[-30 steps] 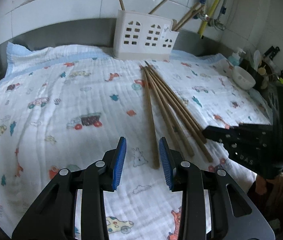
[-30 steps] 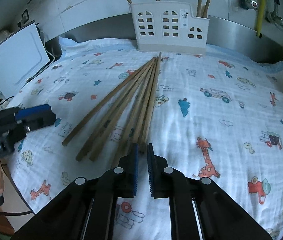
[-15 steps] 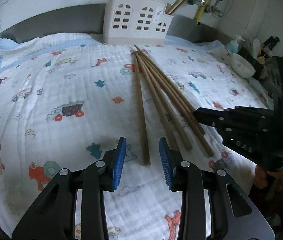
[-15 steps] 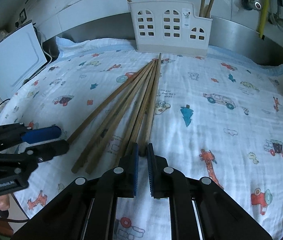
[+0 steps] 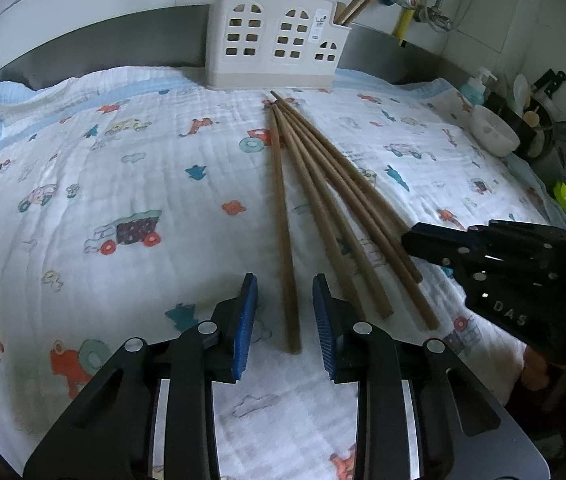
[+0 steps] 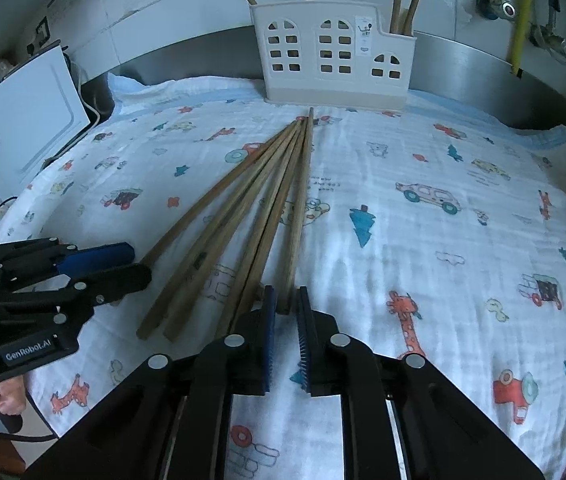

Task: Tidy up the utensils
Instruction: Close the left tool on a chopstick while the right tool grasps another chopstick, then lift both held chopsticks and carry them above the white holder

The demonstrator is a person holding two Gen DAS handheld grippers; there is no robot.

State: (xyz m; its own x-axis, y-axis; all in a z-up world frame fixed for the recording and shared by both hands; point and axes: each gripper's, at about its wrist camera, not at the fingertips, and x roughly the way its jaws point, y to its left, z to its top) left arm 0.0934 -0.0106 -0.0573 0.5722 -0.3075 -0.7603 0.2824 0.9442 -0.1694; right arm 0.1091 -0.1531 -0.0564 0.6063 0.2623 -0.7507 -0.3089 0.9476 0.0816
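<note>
Several long wooden chopsticks [image 5: 335, 200] [image 6: 259, 208] lie fanned on a cartoon-print cloth, their far ends meeting in front of a white house-shaped holder [image 5: 279, 52] [image 6: 335, 60] that has a few sticks in it. My left gripper [image 5: 284, 280] [image 6: 139, 263] straddles the near end of the leftmost chopstick [image 5: 281, 208]. Its jaws are closing, and the pads stand clear of the wood. My right gripper [image 6: 286, 290] [image 5: 407, 240] is opening slightly from a narrow slit. The near end of the rightmost chopstick [image 6: 301, 200] lies between its tips, unpressed.
The cloth [image 5: 123, 180] covers a counter against a tiled wall. A white bowl [image 5: 491, 134], a soap bottle [image 5: 477, 86] and dark kitchenware crowd the right edge. A white appliance [image 6: 27, 120] stands at the left edge. Pipes and a yellow hose [image 6: 521, 12] run behind the holder.
My left gripper has moved forward and down, so the leftmost chopstick's end now lies between its jaws, which have narrowed. The right gripper has stayed put, its slit a little wider.
</note>
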